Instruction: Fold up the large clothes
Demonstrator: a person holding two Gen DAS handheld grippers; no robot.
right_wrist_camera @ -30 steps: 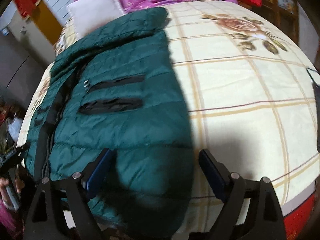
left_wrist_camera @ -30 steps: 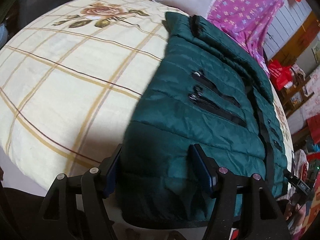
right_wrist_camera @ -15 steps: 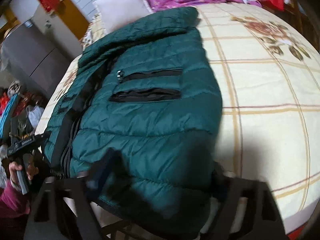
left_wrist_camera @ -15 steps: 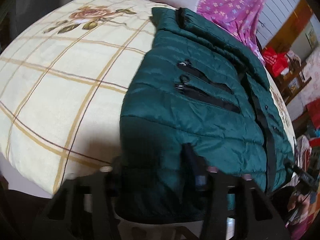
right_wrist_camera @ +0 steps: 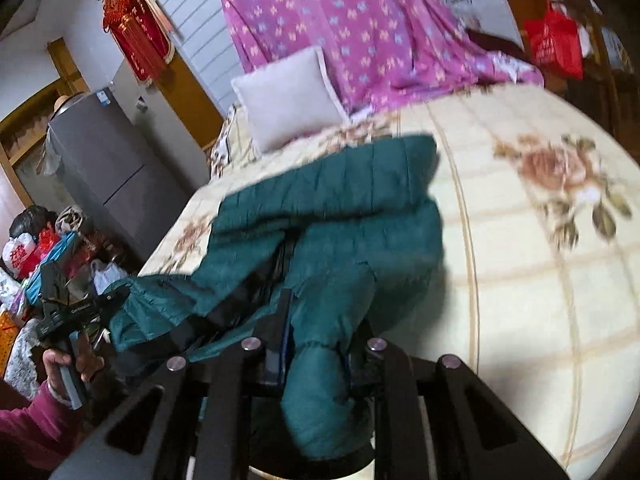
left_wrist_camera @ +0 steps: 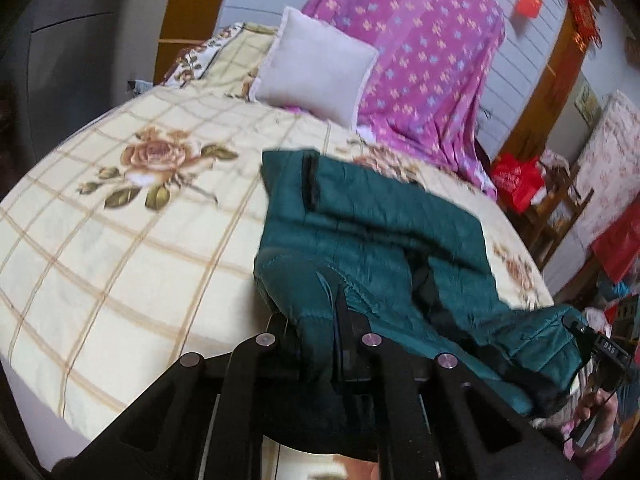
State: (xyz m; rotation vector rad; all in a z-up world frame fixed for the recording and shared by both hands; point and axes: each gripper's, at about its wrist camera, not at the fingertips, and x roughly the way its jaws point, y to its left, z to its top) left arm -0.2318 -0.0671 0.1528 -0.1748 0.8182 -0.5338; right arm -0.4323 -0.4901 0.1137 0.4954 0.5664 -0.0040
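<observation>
A dark green quilted puffer jacket (left_wrist_camera: 372, 216) lies on a cream checked bedspread (left_wrist_camera: 120, 248). My left gripper (left_wrist_camera: 320, 320) is shut on the jacket's bottom hem at its left corner and holds it raised off the bed. My right gripper (right_wrist_camera: 320, 344) is shut on the hem at the jacket's (right_wrist_camera: 340, 208) right corner, with a bunch of fabric between its jaws. The lower part of the jacket hangs lifted and creased between the two grippers; the collar end rests on the bed. The other gripper shows at each view's edge (left_wrist_camera: 600, 344) (right_wrist_camera: 76, 312).
A white pillow (left_wrist_camera: 316, 68) and a purple flowered blanket (left_wrist_camera: 420, 48) lie at the head of the bed. A red bag (left_wrist_camera: 516, 180) and a wooden chair stand on one side, a grey fridge (right_wrist_camera: 104, 168) and bags on the other.
Both grippers have closed on the jacket's hem and lifted it. The flat jacket is now bunched and raised at its lower end, and the views have tilted up toward the headboard.
</observation>
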